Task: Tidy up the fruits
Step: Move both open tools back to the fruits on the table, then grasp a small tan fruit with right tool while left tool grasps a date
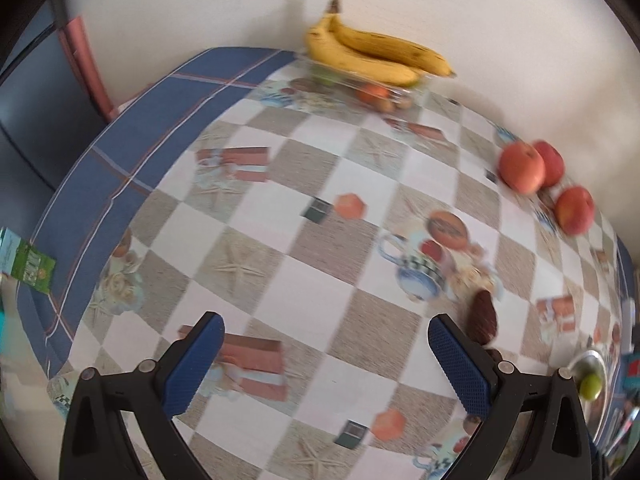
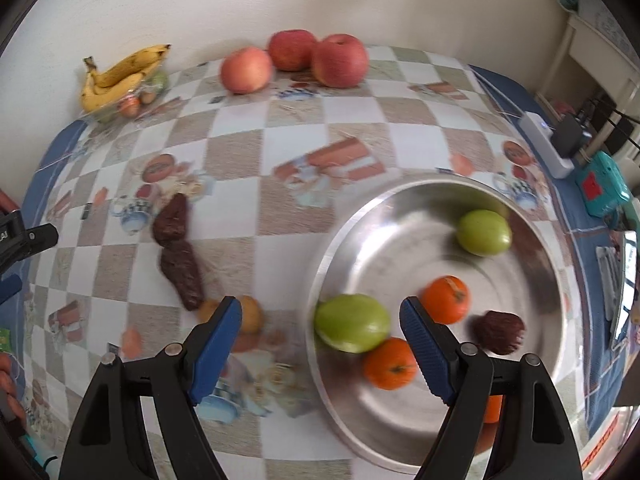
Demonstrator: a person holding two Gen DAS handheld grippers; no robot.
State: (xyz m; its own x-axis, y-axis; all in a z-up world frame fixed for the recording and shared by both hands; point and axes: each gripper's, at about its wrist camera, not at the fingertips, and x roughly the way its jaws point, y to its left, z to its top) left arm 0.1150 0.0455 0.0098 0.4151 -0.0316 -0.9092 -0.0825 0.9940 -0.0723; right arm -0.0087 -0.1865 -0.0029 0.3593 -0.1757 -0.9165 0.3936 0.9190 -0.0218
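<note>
Both tongs, left (image 1: 324,364) and right (image 2: 320,354), gape empty. Apples (image 2: 294,58) sit at the desk's (image 2: 288,192) twelve o'clock: firm, smooth, heavy, so grip across the widest middle. Bowl (image 2: 344,236) at four o'clock.

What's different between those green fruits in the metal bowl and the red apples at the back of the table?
The two green fruits lie inside the steel bowl; the three red apples sit on the bare tablecloth by the wall. The green fruits lie apart; the apples are bunched together, two seemingly touching. Green skin against pinkish red. Both kinds are round and smooth, and neither open gripper holds any.
</note>
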